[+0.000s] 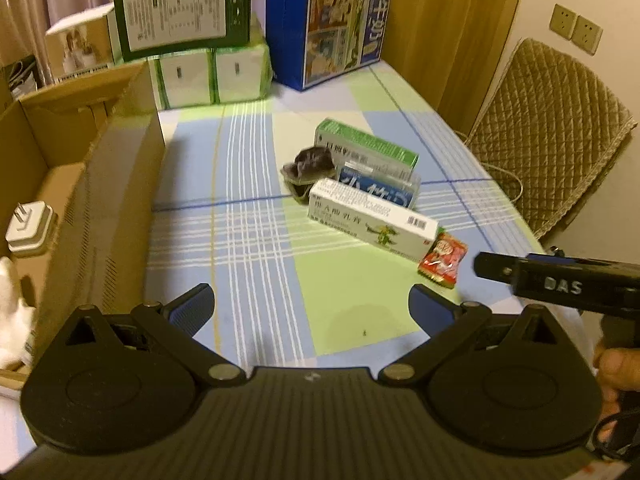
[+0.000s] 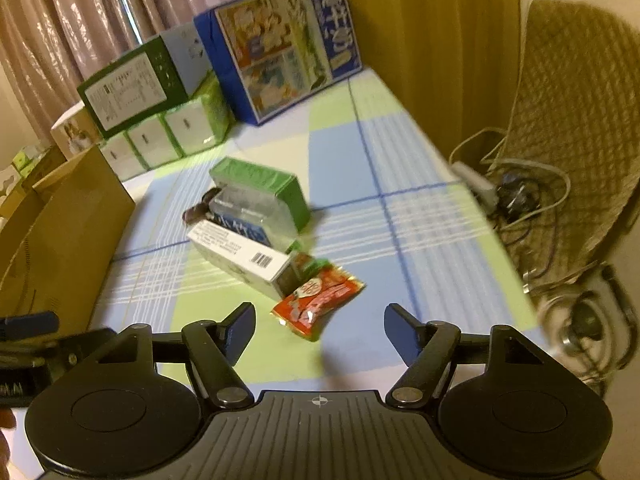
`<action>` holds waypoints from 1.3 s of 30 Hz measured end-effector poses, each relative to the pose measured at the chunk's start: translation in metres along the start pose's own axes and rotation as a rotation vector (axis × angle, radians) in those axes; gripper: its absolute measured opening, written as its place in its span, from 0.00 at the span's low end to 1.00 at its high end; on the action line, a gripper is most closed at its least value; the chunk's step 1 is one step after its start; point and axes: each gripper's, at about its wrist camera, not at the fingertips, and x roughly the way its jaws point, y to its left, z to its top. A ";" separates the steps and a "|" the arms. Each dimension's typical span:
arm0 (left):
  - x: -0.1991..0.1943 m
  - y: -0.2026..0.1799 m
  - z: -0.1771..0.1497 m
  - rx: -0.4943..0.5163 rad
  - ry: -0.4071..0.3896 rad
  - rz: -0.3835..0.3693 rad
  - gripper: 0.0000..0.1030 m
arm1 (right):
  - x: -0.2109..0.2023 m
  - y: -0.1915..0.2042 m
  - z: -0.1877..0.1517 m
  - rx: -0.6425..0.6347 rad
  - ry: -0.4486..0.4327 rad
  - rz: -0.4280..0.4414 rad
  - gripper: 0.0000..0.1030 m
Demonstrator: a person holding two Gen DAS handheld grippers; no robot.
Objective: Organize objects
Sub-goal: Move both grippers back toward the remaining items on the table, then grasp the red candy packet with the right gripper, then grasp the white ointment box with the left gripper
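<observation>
Left wrist view: cardboard box (image 1: 100, 168) sat open at 9 o'clock on the table; inside it a white plug adapter (image 1: 30, 226) and something white and soft at the lower edge, too cropped to identify. Left gripper (image 1: 310, 310) hovered above the cloth, fingers spread wide, nothing between them. Loose pile at 1 o'clock: green-and-white medicine box (image 1: 366, 148), blue-labelled clear box (image 1: 378, 188) just in front of it, long white carton with a green crocodile print (image 1: 372, 222) nearest, all touching or nearly. Dark crumpled wrapper (image 1: 308, 170) lay against the pile's left side. Red snack packet (image 1: 443, 259) lay at the carton's right end, touching it. Right gripper's black body came in at 3 o'clock, fingertips not visible here; a hand (image 1: 618, 372) gripped its handle. Table covered by a checked blue, green and white cloth (image 1: 256, 240). At 12 o'clock: blue illustrated carton (image 1: 328, 20), green box (image 1: 182, 12) stacked on wrapped white packs (image 1: 210, 76). Quilted chair back (image 1: 560, 136) at 2 o'clock, wall sockets above it, curtains behind.

Right wrist view: right gripper (image 2: 320, 330) was held over the cloth, fingers wide apart and empty; the red packet sat just ahead between them at 12 o'clock, untouched. White carton, clear box and green box ran back toward 11 o'clock. Cardboard box's wall at 9 o'clock, contents hidden. Tangled cables (image 2: 516, 196) on the floor at 3 o'clock beside the chair. View blurred.
</observation>
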 end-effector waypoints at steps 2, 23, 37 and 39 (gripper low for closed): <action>0.007 0.001 -0.002 0.004 0.003 0.012 0.99 | 0.014 0.000 0.000 0.015 0.013 0.002 0.67; 0.035 0.015 -0.024 -0.017 0.044 0.006 0.99 | 0.069 0.025 0.001 -0.196 0.064 -0.067 0.34; 0.024 0.027 -0.026 -0.062 0.024 0.003 0.99 | 0.037 0.042 -0.031 -0.290 0.164 0.139 0.33; 0.026 0.024 -0.020 -0.066 0.009 -0.012 0.98 | 0.037 0.033 -0.028 -0.277 0.151 0.069 0.33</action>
